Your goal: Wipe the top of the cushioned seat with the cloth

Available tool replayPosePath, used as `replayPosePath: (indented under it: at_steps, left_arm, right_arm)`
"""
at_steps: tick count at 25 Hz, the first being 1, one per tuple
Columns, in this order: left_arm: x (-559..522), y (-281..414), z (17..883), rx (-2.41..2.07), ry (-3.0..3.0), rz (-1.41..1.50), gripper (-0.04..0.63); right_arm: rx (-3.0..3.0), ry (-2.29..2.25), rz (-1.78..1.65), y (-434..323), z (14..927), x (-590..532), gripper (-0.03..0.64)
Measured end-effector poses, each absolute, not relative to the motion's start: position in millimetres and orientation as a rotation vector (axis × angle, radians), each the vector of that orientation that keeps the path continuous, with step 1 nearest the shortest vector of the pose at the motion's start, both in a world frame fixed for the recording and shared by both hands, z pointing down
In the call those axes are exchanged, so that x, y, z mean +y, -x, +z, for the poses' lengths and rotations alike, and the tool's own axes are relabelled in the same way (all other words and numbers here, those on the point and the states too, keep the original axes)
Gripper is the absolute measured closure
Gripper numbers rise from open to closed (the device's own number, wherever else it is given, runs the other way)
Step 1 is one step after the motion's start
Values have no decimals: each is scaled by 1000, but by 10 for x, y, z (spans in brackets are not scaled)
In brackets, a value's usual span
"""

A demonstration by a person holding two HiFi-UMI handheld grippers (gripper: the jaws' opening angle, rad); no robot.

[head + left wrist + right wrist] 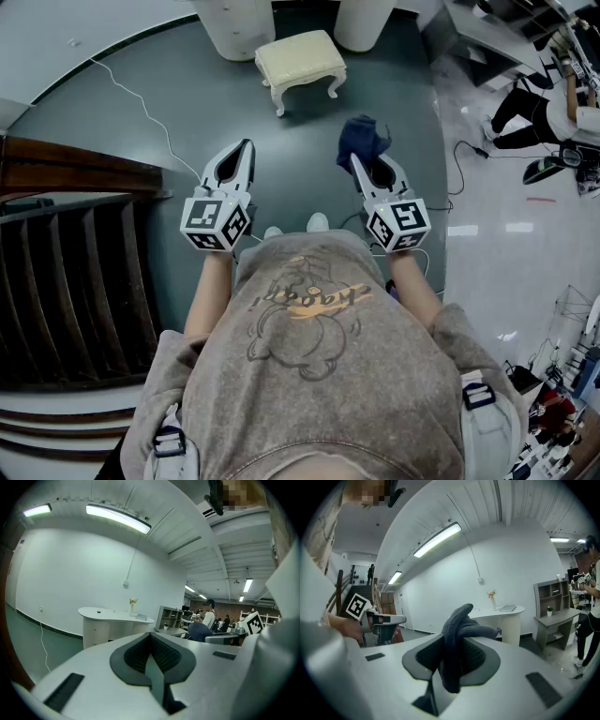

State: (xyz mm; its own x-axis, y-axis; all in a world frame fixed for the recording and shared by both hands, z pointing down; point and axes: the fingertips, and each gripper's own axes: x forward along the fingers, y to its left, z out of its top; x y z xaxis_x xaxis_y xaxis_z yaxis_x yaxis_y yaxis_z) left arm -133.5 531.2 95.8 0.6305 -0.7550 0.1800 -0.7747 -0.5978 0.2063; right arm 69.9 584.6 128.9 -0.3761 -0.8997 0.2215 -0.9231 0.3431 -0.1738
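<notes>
The cushioned seat [300, 58], a cream stool with curved legs, stands on the grey-green floor ahead of me, well beyond both grippers. A dark blue cloth [364, 139] is bunched at the tip of my right gripper [356, 161], whose jaws are shut on it. In the right gripper view the cloth [459, 634] stands up out of the pinched jaws. My left gripper [246, 145] is held level beside it, shut with nothing between its jaws [151, 654]. Both gripper views look across the room, and the stool is out of them.
A white curved desk [112, 617] and its round bases [234, 26] stand just behind the stool. Dark wooden stairs [66, 281] fill the left side. A thin white cable [141, 108] trails over the floor. A person [548, 108] crouches far right on the glossy floor.
</notes>
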Motion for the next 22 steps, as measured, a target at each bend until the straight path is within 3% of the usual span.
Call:
replayPosePath:
  at_steps: [12,22]
  left_arm:
    - [5300,953,1100,-1326,-2547,81,578]
    - [4918,932,1139,-1360,-2539,98,578]
  right_arm:
    - [-2552,-1644,469,-1243,1447,5772,517]
    - [-2596,-1540,468,-1089,1493,5316,517]
